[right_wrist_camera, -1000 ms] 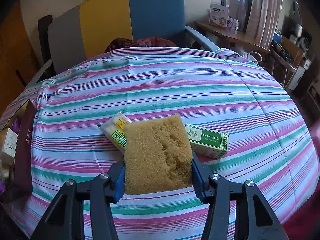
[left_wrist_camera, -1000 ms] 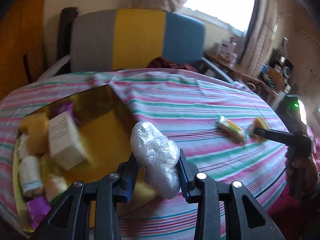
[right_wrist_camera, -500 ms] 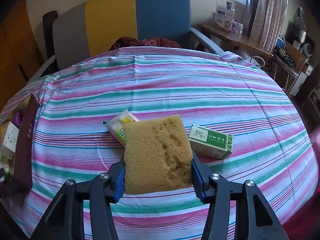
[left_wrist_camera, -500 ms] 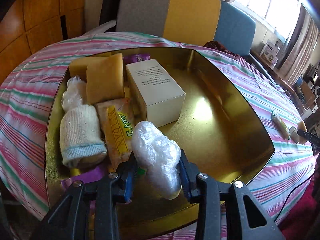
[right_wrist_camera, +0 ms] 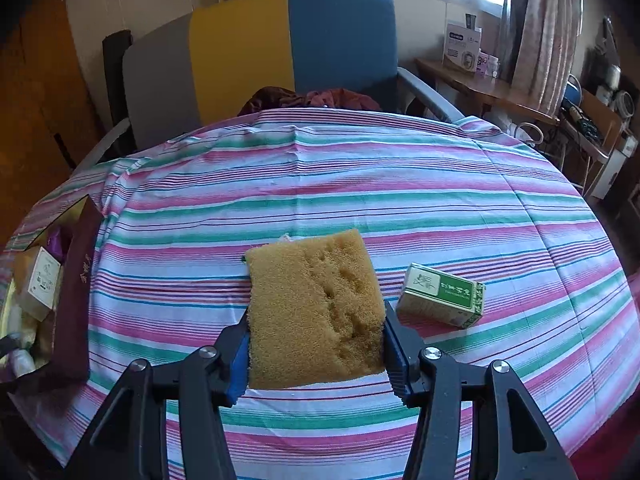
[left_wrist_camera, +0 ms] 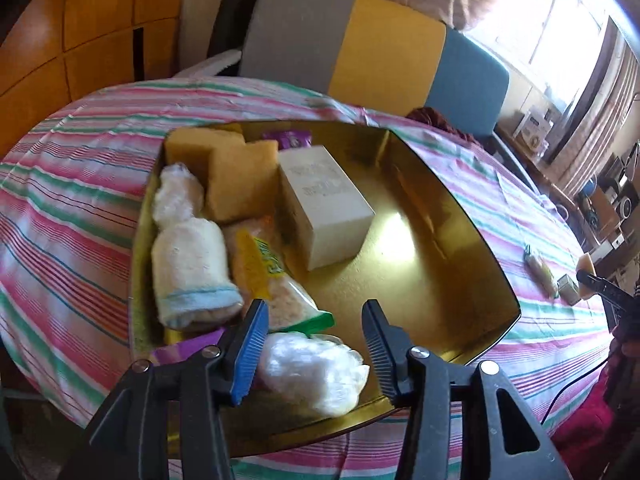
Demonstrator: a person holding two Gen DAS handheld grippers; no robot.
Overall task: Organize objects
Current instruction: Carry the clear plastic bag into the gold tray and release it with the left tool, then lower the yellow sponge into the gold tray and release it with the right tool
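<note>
A gold tin box sits on the striped table. It holds two sponges, a white carton, a rolled white cloth, a yellow-green snack packet and purple wrappers. My left gripper is open above the box's near end. A clear plastic bundle lies in the box between its fingers. My right gripper is shut on a yellow sponge held over the table. A green carton lies to its right.
A grey, yellow and blue chair stands behind the table. In the left wrist view a small packet and the green carton lie at the far right by the other gripper. The box's dark wall shows at the right wrist view's left edge.
My left gripper has opened and let the plastic bundle drop into the gold box. My right gripper has kept its hold on the sponge and shifted slightly left, hiding the packet behind it.
</note>
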